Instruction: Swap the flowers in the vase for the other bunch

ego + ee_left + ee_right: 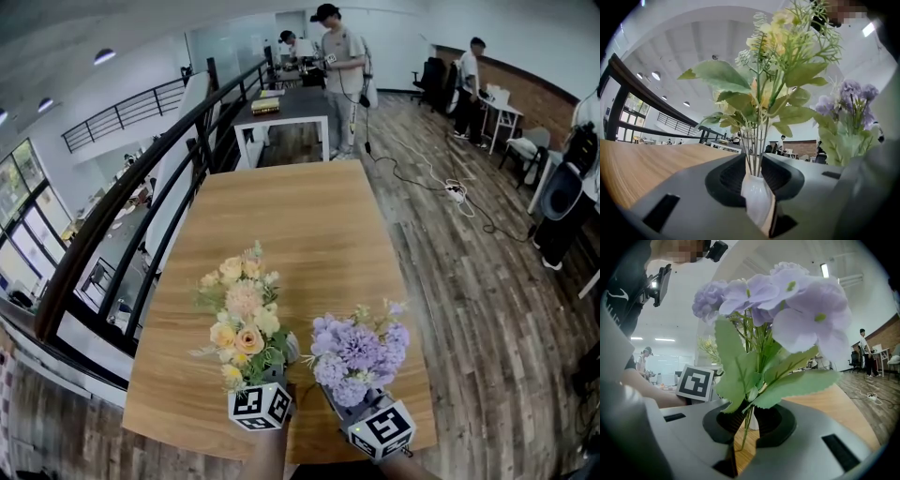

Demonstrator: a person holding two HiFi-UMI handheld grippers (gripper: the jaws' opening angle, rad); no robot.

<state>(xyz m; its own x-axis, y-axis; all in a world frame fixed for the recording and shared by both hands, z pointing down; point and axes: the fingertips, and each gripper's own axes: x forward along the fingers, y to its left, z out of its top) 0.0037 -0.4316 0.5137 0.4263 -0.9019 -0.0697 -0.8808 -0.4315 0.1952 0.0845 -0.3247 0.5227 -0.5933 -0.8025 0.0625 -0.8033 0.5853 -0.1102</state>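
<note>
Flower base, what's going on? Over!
Left gripper shut on vase, yellow flowers still inside. Right gripper shut on purple bunch. Nothing in the way.

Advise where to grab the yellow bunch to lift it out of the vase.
Grip the yellow bunch on its bare stems, just above the mouth of the vase, coming in level from the side. The stems stand upright and close together there. Higher up the bunch spreads wide and would likely crush.
</note>
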